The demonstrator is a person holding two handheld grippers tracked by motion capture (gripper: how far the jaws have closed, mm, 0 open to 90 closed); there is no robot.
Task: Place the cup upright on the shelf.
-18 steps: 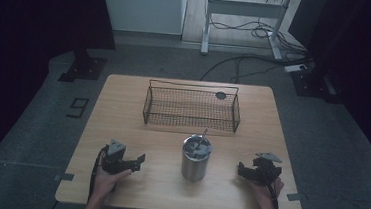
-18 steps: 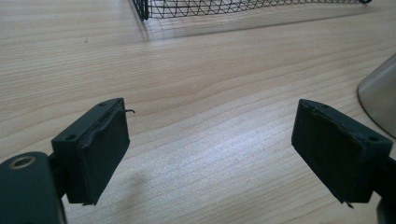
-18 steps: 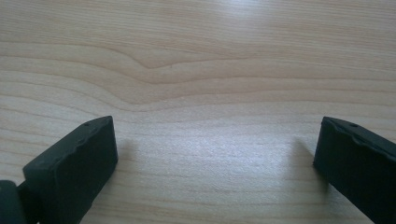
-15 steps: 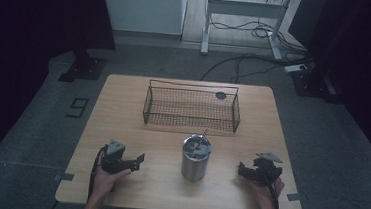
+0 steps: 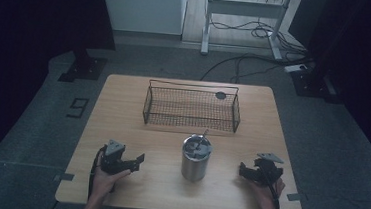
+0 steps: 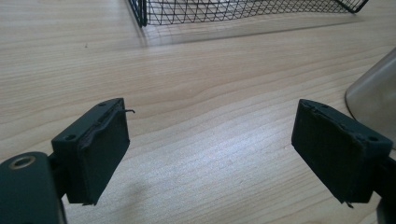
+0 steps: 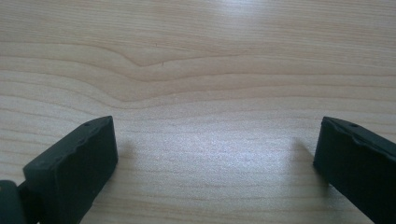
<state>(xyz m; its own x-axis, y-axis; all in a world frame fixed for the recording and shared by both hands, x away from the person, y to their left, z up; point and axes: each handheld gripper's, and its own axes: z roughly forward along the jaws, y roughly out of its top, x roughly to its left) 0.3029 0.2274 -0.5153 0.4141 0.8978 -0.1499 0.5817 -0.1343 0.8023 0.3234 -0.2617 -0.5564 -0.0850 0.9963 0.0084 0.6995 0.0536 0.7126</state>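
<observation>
A metal cylinder cup with utensils in it stands at the front middle of the wooden table. Behind it sits a black wire basket, seemingly empty. My left gripper rests on the table left of the cup, jaws wide open over bare wood; the cup's wall shows at that view's right edge. My right gripper lies right of the cup, open too, with nothing between its jaws.
A small dark round disc lies on the table behind the basket's right end. The basket's corner shows at the top of the left gripper view. Cables and a metal frame stand on the floor beyond the table.
</observation>
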